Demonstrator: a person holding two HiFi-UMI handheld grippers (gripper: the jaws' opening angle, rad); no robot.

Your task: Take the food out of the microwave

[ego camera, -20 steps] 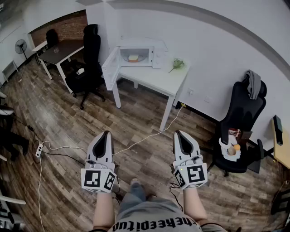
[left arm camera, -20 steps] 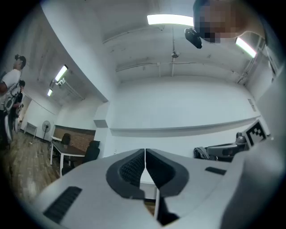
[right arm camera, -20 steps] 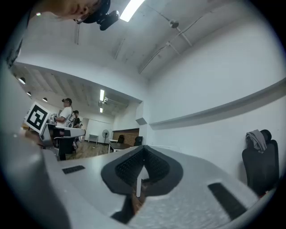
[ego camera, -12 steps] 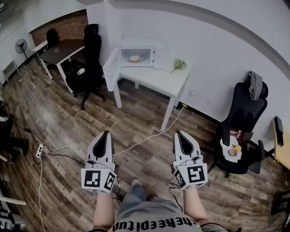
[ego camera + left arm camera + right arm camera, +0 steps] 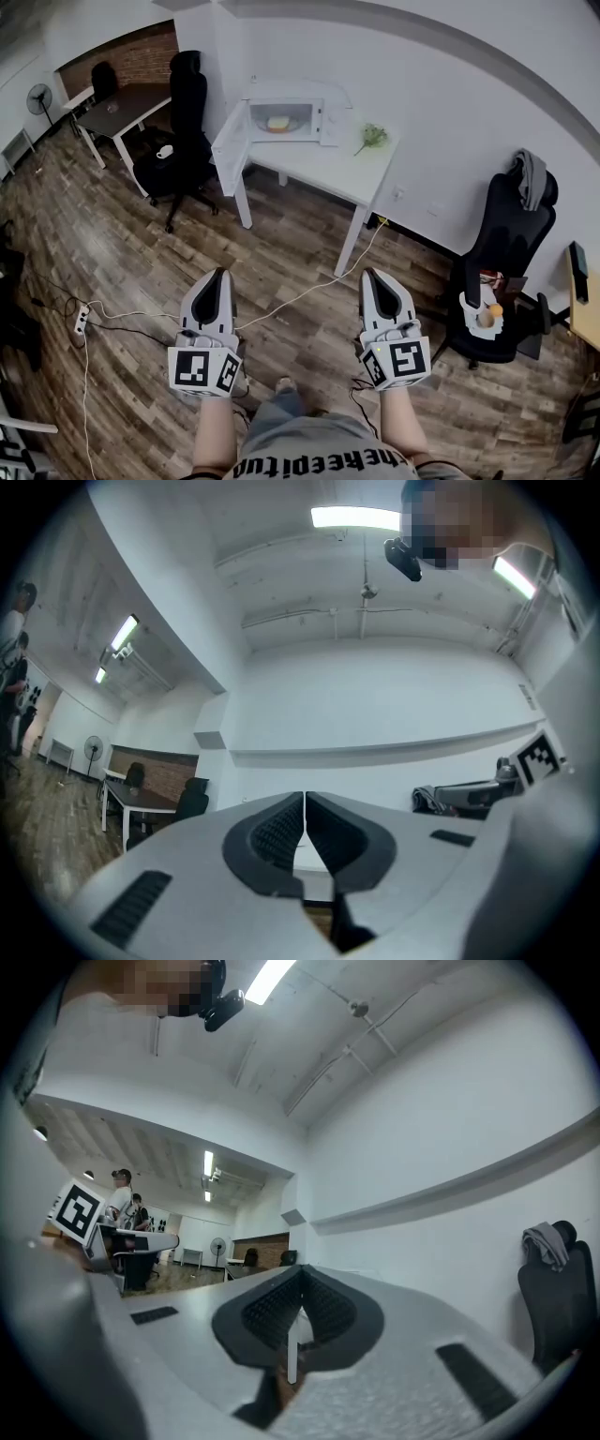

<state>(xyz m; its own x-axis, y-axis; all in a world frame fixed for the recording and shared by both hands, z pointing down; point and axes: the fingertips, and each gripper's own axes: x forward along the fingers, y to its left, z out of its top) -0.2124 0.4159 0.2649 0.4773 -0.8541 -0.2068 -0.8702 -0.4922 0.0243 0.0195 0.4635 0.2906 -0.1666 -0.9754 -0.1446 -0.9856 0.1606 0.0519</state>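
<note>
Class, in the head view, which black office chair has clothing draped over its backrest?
The far-right black office chair: a grey garment hangs over its backrest. The backrests of the left black chair and the far one are bare.

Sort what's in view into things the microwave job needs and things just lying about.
Job: microwave, door open; food inside it; white table under it; left gripper, right gripper, both shut.
Lying about: green sprig; chair with grey cloth; power strip; dark desk; fan.
</note>
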